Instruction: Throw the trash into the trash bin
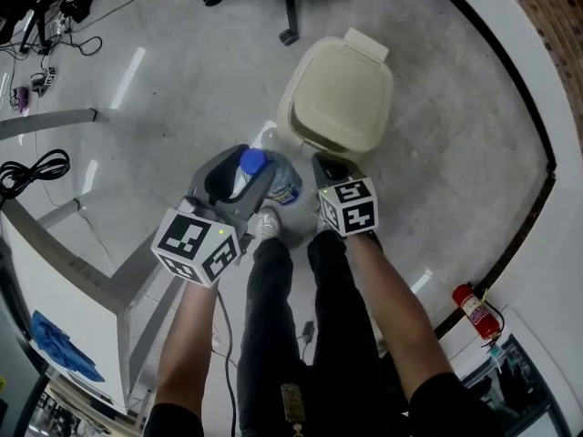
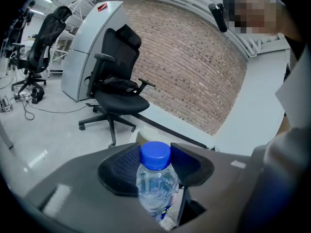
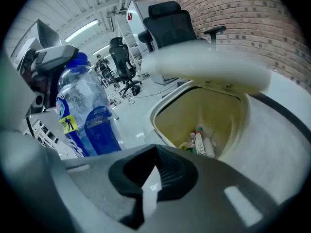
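Bottle (image 2: 156, 181), blue-capped: we grip it in the left tongs (image 2: 154, 165). Our right tongs (image 3: 154, 171) are pinched together, empty, near the open trash bin (image 3: 214, 111).

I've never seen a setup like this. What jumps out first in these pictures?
First comes the clear water bottle with its bright blue cap, clamped between the jaws of the left gripper right in front of the person. Just beyond it stands a beige trash bin with its lid raised, and a few discarded bottles lie at the bottom.
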`<state>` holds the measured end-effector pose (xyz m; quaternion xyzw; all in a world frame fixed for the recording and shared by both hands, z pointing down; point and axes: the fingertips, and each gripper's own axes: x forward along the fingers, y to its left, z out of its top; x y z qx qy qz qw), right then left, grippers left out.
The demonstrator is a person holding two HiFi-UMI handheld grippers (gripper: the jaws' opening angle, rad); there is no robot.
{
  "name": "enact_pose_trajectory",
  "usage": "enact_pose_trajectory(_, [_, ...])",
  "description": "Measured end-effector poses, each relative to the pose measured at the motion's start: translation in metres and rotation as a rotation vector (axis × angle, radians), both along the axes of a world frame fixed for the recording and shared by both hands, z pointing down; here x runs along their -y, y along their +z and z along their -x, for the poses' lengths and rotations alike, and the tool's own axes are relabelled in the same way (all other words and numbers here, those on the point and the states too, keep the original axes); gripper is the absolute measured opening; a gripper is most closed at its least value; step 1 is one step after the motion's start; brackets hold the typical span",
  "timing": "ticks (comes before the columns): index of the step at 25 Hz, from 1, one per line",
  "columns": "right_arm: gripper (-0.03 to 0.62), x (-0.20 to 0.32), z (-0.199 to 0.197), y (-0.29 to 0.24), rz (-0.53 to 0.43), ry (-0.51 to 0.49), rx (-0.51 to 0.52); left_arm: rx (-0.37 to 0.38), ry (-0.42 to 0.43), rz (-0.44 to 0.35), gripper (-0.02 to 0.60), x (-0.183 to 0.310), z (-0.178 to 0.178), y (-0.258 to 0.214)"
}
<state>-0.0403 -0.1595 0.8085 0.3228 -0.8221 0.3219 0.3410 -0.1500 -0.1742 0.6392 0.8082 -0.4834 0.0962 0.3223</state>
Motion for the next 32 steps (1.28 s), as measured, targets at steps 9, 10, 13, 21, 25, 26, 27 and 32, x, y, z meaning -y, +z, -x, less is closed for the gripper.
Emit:
enact_pose_trajectory(9, [0.003,0.003,-0.019,-0.028,-0.012,0.071,0.07,-0.023,-0.05,-0.099,0.198,0.033,0.005,-0.047])
enact_pose_trajectory(10, [0.003,0.005,-0.021,-0.032,-0.016,0.07,0.073,-0.027,-0.058,-0.12,0.198,0.041,0.003,-0.058])
enact_pose_trajectory(13, [0.003,0.015,-0.03,-0.044,-0.028,0.076,0.077,-0.035,-0.07,-0.184,0.196,0.066,-0.004,-0.086])
enact_pose_trajectory(21, [0.003,0.037,-0.057,-0.071,-0.046,0.075,0.089,-0.015,-0.035,-0.236,0.196,0.117,-0.046,-0.072])
enact_pose_trajectory(25, [0.003,0.04,-0.073,-0.07,-0.027,0.095,0.097,0.023,0.012,-0.174,0.196,0.123,-0.079,-0.022])
enact_pose_trajectory(26, [0.003,0.042,-0.076,-0.07,-0.026,0.104,0.101,0.032,0.025,-0.15,0.196,0.123,-0.085,-0.008])
enact_pose_trajectory(27, [0.002,0.045,-0.08,-0.07,-0.028,0.112,0.106,0.042,0.038,-0.126,0.196,0.123,-0.091,0.006])
enact_pose_trajectory(32, [0.003,0.052,-0.096,-0.073,-0.03,0.135,0.117,0.106,0.11,-0.019,0.198,0.12,-0.111,0.062])
